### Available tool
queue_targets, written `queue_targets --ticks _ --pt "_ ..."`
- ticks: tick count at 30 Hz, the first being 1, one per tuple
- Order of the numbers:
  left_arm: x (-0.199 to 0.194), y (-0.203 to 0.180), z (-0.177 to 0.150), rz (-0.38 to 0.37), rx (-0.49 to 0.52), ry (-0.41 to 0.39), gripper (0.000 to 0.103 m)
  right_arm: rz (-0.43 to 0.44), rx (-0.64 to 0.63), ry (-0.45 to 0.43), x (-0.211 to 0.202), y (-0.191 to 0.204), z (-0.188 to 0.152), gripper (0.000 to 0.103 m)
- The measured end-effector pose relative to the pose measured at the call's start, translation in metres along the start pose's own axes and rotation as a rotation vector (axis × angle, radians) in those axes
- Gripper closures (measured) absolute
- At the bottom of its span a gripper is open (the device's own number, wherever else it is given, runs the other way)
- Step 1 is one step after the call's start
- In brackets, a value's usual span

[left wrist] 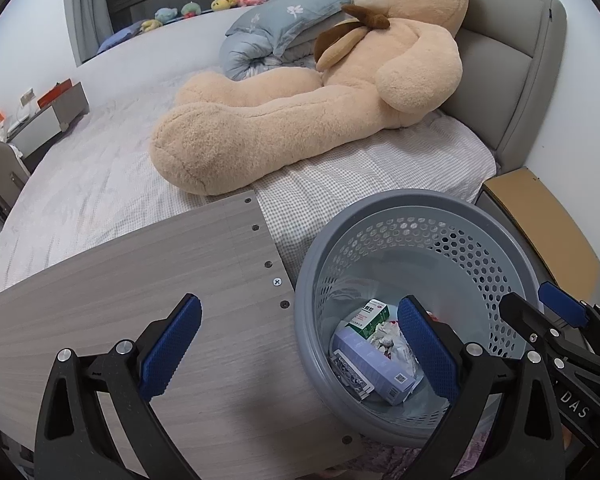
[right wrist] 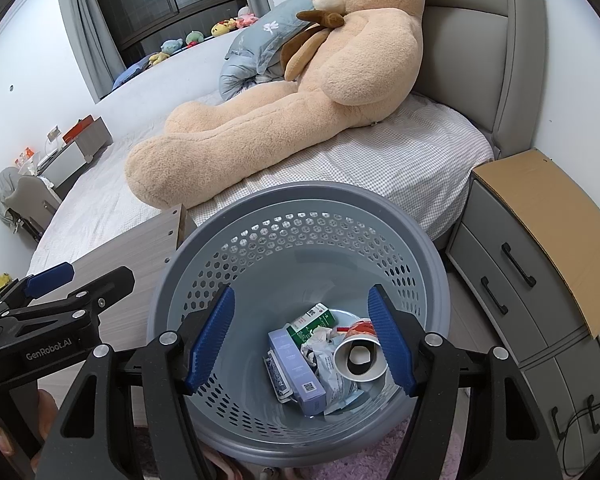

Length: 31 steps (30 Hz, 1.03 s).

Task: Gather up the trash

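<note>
A grey perforated trash basket stands on the floor beside the bed. Inside lie a lavender box, a green and white box, crumpled paper and a paper cup on its side. My left gripper is open and empty, one finger over the wooden table, the other over the basket. My right gripper is open and empty, directly above the basket's mouth. It also shows in the left wrist view.
A big tan teddy bear lies on the bed behind the table and basket. A grey nightstand with a cardboard sheet on top stands to the right. A pink rug lies under the basket.
</note>
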<state>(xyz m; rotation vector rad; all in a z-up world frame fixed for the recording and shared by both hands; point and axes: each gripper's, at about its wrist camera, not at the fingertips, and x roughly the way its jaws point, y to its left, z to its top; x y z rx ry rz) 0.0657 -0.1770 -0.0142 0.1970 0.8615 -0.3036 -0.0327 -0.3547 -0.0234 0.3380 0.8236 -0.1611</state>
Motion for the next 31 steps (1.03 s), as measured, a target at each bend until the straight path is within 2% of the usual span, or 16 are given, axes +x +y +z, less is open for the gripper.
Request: queue_targets --ticks 31 --pt "0.0022 0.0025 0.0000 0.004 -0.012 0.005 0.006 0.004 -0.002 0.003 0.0000 0.0088 0.0004 0.037"
